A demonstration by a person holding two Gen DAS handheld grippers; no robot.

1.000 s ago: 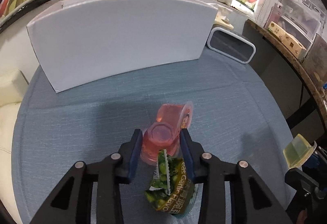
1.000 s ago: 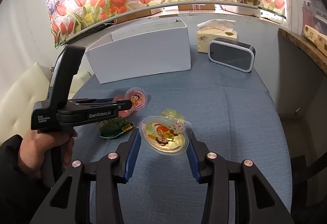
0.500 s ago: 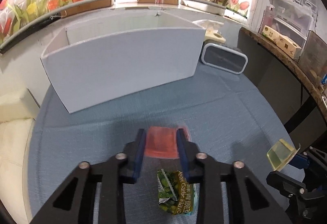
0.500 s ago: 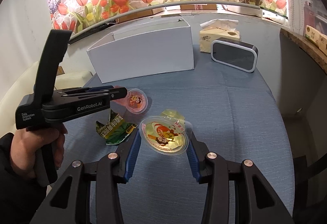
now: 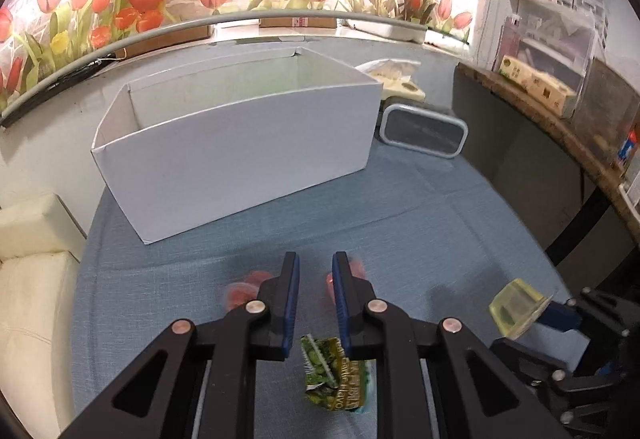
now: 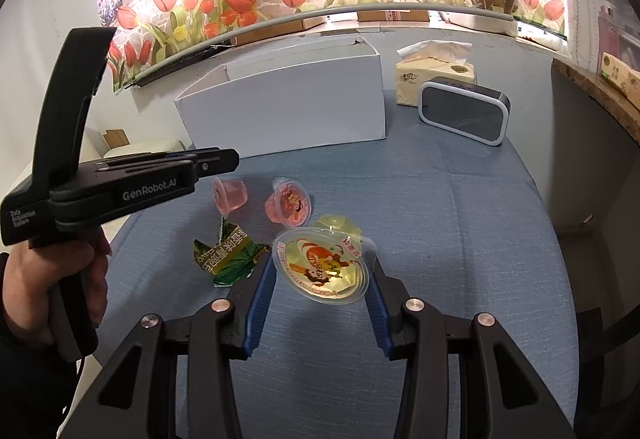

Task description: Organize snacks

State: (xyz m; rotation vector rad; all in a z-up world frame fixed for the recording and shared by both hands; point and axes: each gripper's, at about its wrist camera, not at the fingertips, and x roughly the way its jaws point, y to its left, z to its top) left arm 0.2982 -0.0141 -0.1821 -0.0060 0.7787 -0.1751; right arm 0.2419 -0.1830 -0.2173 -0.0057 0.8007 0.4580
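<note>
While the right tongs (image 6: 322, 263) stay clenched on the yellow jelly cup (image 6: 320, 267), low in the middle of their own view, the left tongs (image 5: 314, 267) have lost their load. Half a second ago a pink jelly cup sat between their blue pads; now the jaws are drawn nearly together with nothing between them, lifted above the table (image 6: 440, 219).

Both pink cups lie tipped on their sides on the blue cloth. One pink cup (image 6: 230, 195) rests left of centre in the right-hand view, just under the left tongs' tips. The second pink cup (image 6: 288, 205) lies near it, and it seems a little farther apart from the first than before. The green snack packet (image 6: 228, 255) lies crumpled below them.

My guess is that the cup squirted out under the squeeze, so that pick must be done again. The white box (image 5: 240, 159), open-topped across the upper middle of the left-hand view, looks the likely home for the snacks, and I can see nothing inside it from here.
</note>
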